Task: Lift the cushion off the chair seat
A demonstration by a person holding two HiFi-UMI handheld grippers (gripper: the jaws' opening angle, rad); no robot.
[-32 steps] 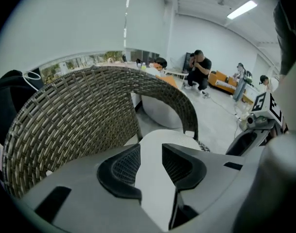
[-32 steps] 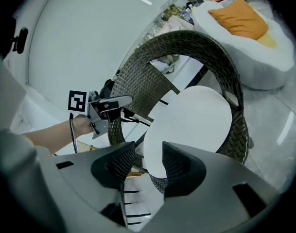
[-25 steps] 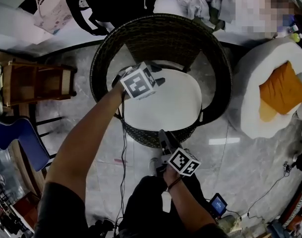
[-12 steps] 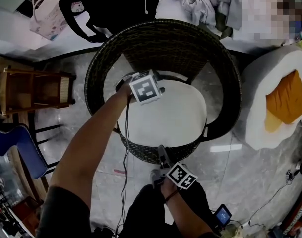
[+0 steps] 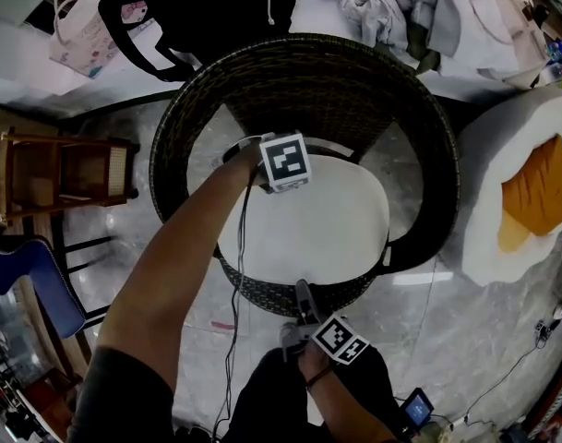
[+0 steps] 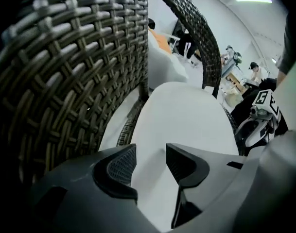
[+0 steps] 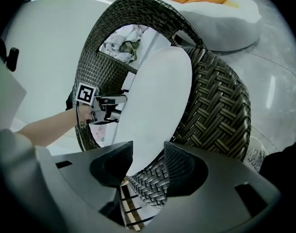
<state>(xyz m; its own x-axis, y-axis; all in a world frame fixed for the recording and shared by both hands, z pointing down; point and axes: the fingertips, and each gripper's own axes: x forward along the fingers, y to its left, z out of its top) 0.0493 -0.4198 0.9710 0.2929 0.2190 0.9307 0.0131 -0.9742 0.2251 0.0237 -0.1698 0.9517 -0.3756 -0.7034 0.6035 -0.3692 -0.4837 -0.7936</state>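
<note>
A round white cushion [image 5: 322, 218] lies on the seat of a dark wicker tub chair [image 5: 299, 72]. My left gripper [image 5: 282, 164] points steeply down at the cushion's back left edge, next to the wicker wall [image 6: 65, 72]. Its jaws are opening, and only the cushion surface [image 6: 186, 115] shows in the gap between them [image 6: 151, 160]. My right gripper [image 5: 304, 298] hovers at the chair's front rim. It is open [image 7: 148, 152], with the cushion's near edge [image 7: 160, 96] and the wicker rim [image 7: 216, 110] just beyond the tips. No pad presses on anything.
A white pouf with an orange pillow [image 5: 539, 192] stands to the right. A wooden chair [image 5: 64, 169] and a blue seat [image 5: 41, 275] are at the left. A black bag [image 5: 197, 7] and clothes lie behind the chair. A cable hangs from my left arm.
My left gripper has sunk toward the cushion's back left edge and tipped further down. My right gripper has dropped a little toward the chair's front rim.
</note>
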